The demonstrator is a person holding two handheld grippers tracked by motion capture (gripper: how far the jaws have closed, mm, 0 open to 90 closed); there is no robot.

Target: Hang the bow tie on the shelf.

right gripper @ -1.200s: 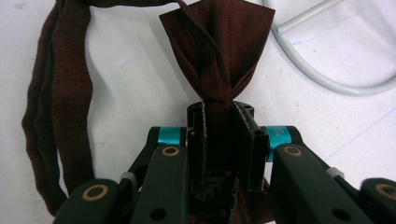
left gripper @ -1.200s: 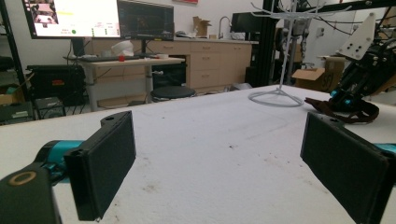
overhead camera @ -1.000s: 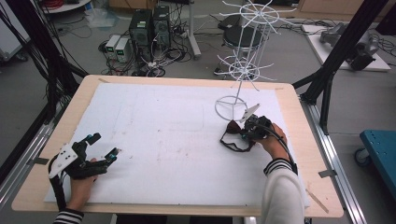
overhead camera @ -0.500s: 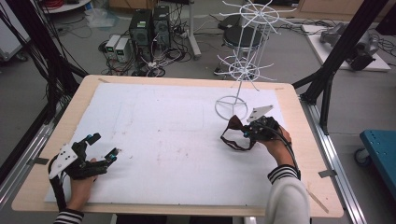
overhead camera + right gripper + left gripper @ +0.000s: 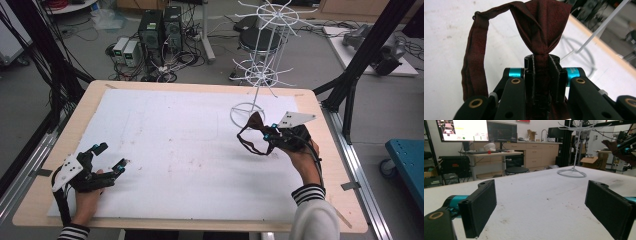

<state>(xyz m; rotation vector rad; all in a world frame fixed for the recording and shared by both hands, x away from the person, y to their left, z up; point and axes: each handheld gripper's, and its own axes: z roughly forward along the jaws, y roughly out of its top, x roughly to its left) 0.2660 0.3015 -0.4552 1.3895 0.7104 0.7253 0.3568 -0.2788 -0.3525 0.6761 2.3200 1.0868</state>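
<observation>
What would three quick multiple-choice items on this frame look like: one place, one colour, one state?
1. The white wire rack stands at the table's
A. far right
B. near left
C. near middle

2. The bow tie is
A. yellow
B. dark red
C. green

3. The left hand-held gripper is
A. shut on the bow tie
B. shut on the rack
C. open with nothing between its jaws

Key: 1 A, its ring base sits near the far right edge; 2 B, the right gripper view shows maroon cloth; 3 C, its jaws stand wide apart over the bare white mat.
</observation>
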